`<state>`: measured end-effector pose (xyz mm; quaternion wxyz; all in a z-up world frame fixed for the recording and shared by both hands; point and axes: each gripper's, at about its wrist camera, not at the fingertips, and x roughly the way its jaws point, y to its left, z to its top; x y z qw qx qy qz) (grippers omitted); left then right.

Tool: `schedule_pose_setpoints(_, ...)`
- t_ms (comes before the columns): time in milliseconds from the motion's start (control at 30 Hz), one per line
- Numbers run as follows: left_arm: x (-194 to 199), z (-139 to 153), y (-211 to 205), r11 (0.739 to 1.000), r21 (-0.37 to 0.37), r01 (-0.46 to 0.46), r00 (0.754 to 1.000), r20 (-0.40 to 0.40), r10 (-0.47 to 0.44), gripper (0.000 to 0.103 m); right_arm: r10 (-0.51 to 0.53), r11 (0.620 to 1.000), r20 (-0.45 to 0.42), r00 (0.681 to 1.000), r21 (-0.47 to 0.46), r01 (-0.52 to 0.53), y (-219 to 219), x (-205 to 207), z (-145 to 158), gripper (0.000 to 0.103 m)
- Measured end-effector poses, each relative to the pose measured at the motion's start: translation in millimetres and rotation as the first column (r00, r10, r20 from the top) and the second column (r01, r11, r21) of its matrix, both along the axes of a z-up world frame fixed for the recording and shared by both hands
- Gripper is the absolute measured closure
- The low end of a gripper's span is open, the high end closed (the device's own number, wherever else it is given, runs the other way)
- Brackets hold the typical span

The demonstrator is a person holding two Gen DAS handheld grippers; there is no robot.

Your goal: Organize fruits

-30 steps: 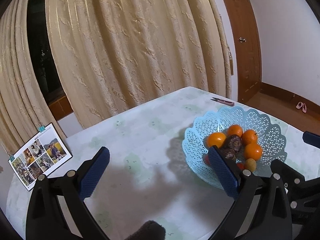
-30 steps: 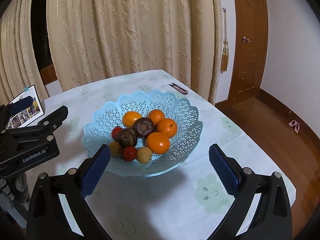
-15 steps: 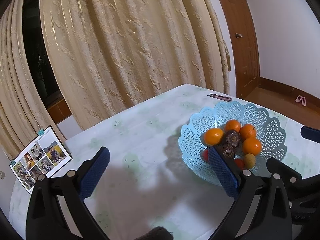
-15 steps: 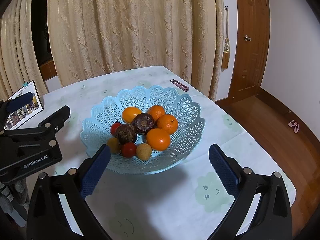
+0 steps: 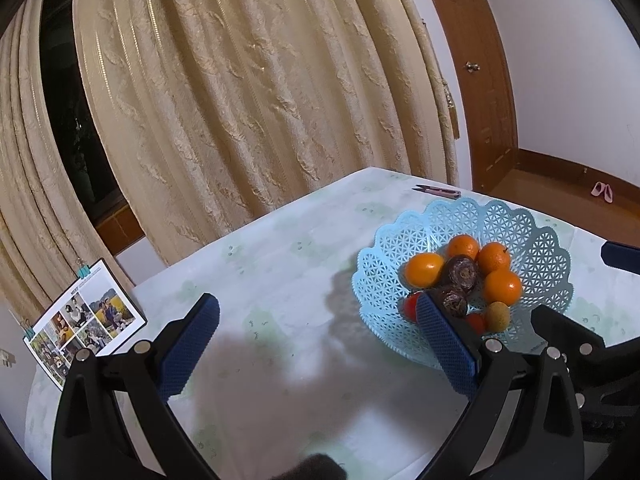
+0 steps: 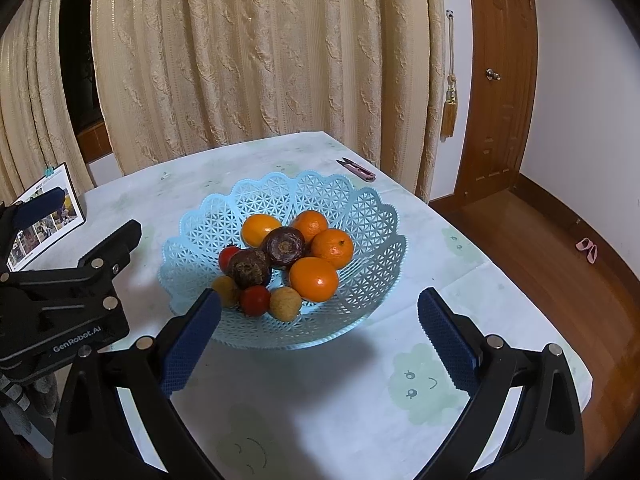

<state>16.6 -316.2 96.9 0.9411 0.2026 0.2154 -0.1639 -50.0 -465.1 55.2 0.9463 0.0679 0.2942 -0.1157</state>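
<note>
A pale blue lattice basket (image 6: 360, 216) (image 5: 532, 240) sits on the table holding several oranges (image 6: 314, 279) (image 5: 502, 286), two dark purple fruits (image 6: 285, 246) (image 5: 462, 272), small red tomatoes (image 6: 255, 299) and small tan fruits (image 6: 285, 303) (image 5: 498, 315). My right gripper (image 6: 318, 340) is open just in front of the basket, empty. My left gripper (image 5: 318, 340) is open and empty over bare tablecloth, left of the basket; its right finger overlaps the basket's near rim in the left wrist view. In the right wrist view the left gripper's body (image 6: 68, 292) shows at the left.
A photo card (image 5: 86, 320) (image 6: 44, 216) stands at the table's left edge. Small pink snips (image 6: 357, 169) (image 5: 438, 191) lie at the far corner. Curtains hang behind the table; a wooden door and floor are to the right, past the table's edge.
Both grippers have drawn back and up slightly from the basket, so it sits a bit farther and higher in both views. The jaws stayed open; the fruit did not move.
</note>
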Motion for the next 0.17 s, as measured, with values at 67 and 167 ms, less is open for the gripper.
schedule_pose_setpoints(67,1.4,0.0,1.0,1.0,-0.004,-0.01,1.0,-0.007,0.01,0.005,0.0,1.0,-0.001,1.0,0.001,0.0,-0.3,0.0,0.1,0.003)
schedule_pose_setpoints(167,3.7,0.1,2.2,1.0,-0.006,-0.02,1.0,-0.013,0.02,0.005,0.003,1.0,0.0,1.0,0.002,-0.003,-0.1,0.0,0.3,0.003)
